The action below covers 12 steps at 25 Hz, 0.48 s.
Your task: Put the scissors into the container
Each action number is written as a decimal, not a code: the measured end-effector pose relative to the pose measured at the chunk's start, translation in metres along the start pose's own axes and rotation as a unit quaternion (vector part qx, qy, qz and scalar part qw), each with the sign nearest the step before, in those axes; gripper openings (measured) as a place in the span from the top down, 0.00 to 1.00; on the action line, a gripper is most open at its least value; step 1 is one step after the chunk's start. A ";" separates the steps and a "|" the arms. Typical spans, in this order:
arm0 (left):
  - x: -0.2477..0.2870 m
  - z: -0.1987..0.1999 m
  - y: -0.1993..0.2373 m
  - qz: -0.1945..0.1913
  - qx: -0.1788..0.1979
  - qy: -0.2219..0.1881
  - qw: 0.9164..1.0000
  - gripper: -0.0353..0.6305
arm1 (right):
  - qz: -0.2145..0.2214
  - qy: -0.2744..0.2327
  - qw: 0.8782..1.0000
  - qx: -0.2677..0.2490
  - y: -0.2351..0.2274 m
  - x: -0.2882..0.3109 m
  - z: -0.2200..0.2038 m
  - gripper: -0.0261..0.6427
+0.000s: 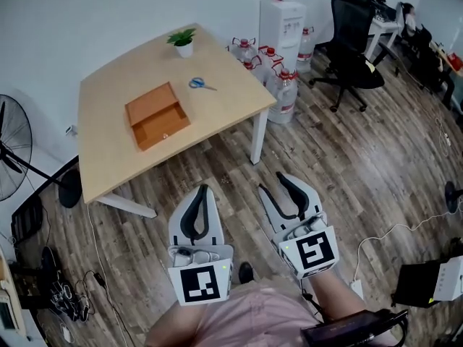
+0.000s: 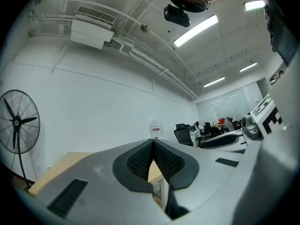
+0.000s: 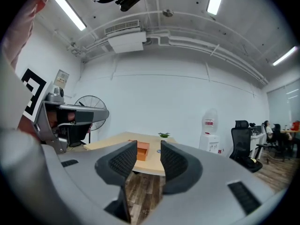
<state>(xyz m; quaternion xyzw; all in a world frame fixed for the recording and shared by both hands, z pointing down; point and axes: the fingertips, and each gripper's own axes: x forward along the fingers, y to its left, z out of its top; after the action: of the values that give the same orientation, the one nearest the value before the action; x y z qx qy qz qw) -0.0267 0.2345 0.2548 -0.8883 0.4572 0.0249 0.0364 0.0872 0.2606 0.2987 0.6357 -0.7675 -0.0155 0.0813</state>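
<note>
Blue-handled scissors [image 1: 200, 84] lie flat on the light wooden table [image 1: 116, 78], just right of an open orange wooden container [image 1: 157, 114]. Both grippers are held low over the floor, well short of the table's near edge. The left gripper [image 1: 202, 189] is shut with nothing in it; in the left gripper view its pads [image 2: 153, 143] meet at the tips. The right gripper [image 1: 275, 182] is open and empty. In the right gripper view the container [image 3: 142, 151] shows far off between the parted jaws of the right gripper [image 3: 148, 148].
A small potted plant [image 1: 183, 42] stands at the table's far corner. A water dispenser [image 1: 282, 20] and several water bottles [image 1: 283, 85] stand right of the table, with a black office chair [image 1: 351, 49] beyond. A standing fan [image 1: 11, 147] is at left. Cables lie on the floor [image 1: 65, 295].
</note>
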 end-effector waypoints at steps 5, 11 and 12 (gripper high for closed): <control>0.032 -0.008 0.007 -0.004 -0.006 0.006 1.000 0.93 | -0.008 -0.002 1.000 -0.005 -0.020 0.026 0.003 0.73; 0.078 -0.031 0.005 -0.004 -0.003 0.031 1.000 0.93 | 0.002 0.008 1.000 0.005 -0.051 0.064 -0.013 0.74; 0.088 -0.036 0.006 -0.001 -0.001 0.037 0.999 0.93 | 0.004 0.007 1.000 0.006 -0.058 0.074 -0.015 0.74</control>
<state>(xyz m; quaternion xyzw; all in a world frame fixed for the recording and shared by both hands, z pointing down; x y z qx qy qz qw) 0.0202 0.1568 0.2832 -0.8893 0.4569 -0.0077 0.0184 0.1323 0.1786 0.3137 0.6334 -0.7694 -0.0060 0.0831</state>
